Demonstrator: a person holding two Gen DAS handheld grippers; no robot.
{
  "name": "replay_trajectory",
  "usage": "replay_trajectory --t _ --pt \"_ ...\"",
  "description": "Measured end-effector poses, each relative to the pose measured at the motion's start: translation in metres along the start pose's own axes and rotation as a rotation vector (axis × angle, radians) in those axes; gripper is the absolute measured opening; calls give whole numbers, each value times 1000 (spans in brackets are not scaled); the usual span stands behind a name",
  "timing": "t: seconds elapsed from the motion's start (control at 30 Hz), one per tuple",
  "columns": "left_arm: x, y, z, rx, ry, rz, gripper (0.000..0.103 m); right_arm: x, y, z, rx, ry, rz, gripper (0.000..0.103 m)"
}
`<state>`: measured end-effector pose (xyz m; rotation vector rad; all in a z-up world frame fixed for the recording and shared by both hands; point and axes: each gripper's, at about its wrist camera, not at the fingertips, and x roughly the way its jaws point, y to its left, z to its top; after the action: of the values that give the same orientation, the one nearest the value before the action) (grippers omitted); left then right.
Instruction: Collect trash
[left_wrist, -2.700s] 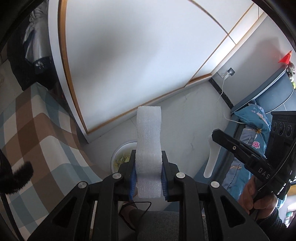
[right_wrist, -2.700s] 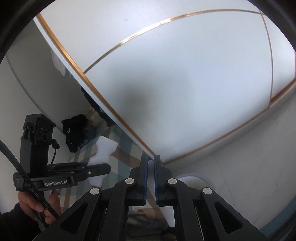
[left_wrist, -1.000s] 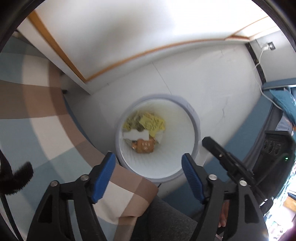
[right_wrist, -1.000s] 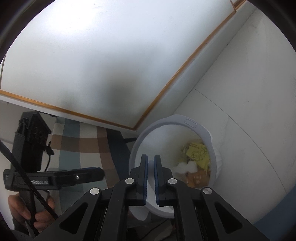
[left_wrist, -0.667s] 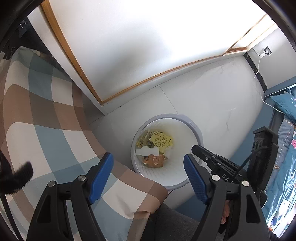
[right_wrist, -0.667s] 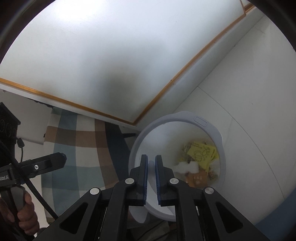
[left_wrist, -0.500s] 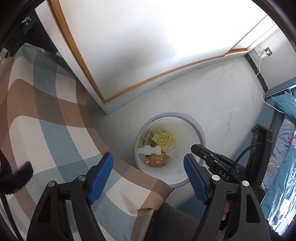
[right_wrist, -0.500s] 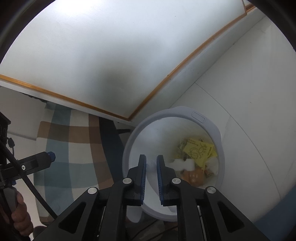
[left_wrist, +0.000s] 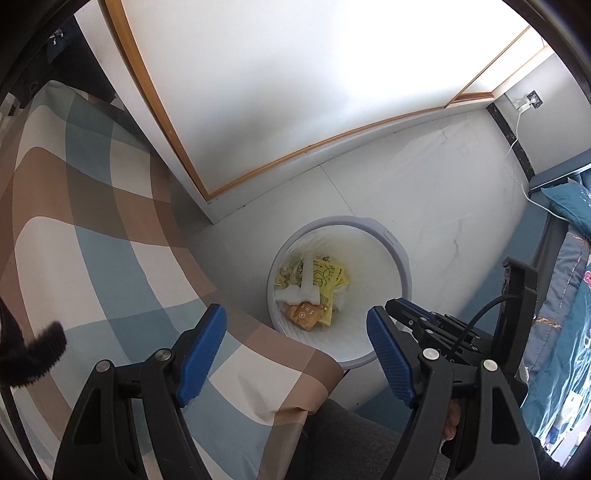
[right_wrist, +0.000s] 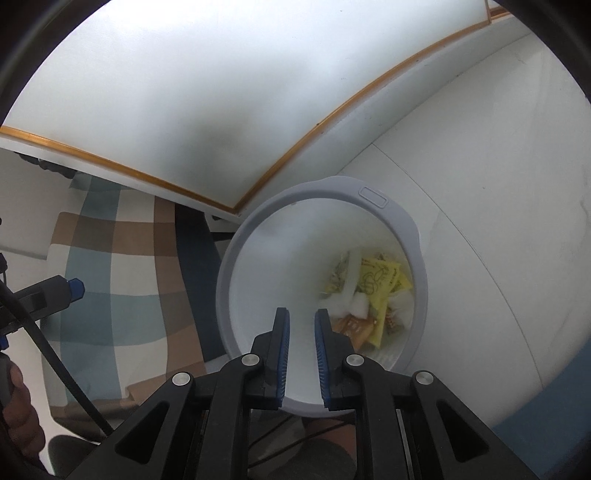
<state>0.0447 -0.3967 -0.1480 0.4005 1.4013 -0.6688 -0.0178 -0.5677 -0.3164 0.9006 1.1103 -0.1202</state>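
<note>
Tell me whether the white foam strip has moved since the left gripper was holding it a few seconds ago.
Yes. The foam strip has left the left gripper, whose jaws now stand open and empty, and lies down inside the trash bin on the yellow wrappers.

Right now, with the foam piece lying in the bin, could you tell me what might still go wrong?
1. The checked cloth hangs close beside the bin; a low pass by the open left hand-held gripper might snag it.
2. The right hand-held gripper, slightly open and empty, hangs over the bin's rim; a careless pull back could tip it.
3. The foam piece sits lightly on the wrappers and may shift.
</note>
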Motion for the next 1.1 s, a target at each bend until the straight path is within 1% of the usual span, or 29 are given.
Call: replay_trajectory --t 0.1,0.17,0.23,0.37,0.5,0.6,0.63,0.77,0.83,0.9,1.0,1.07,1.1 --pt "1 -1 -1 1 -3 11 76 -10 -4 0 0 -8 -17 15" --pt "0 -2 -1 1 -7 13 76 -16 -4 0 -2 -12 -30 17" --pt "-1 -3 -2 5 -9 18 76 -20 -3 0 -5 -17 -34 22" --pt "0 -5 -3 10 -11 24 76 -33 -2 -1 -8 -32 -34 26" --pt "2 -7 -3 16 -6 28 76 -41 1 -2 -10 -36 -36 33" --pt "1 -10 -2 25 -8 35 76 -47 3 -4 -17 -37 -42 35" --pt "1 -11 -2 29 -9 38 76 -49 5 -4 -20 -38 -44 39" --pt "0 -16 -4 47 -27 50 76 -60 10 -5 -39 -50 -56 44" --pt "-1 -19 -5 55 -34 51 76 -65 12 -5 -43 -56 -62 50" --pt "-4 -20 -6 65 -45 62 76 -71 13 -5 -40 -61 -69 54" --pt "-7 -20 -6 62 -53 62 76 -81 16 -5 -40 -67 -76 57" --pt "-8 -20 -6 62 -54 62 76 -88 20 -6 -47 -80 -83 61" --pt "-8 -20 -6 62 -52 68 76 -93 23 -6 -54 -91 -89 67"
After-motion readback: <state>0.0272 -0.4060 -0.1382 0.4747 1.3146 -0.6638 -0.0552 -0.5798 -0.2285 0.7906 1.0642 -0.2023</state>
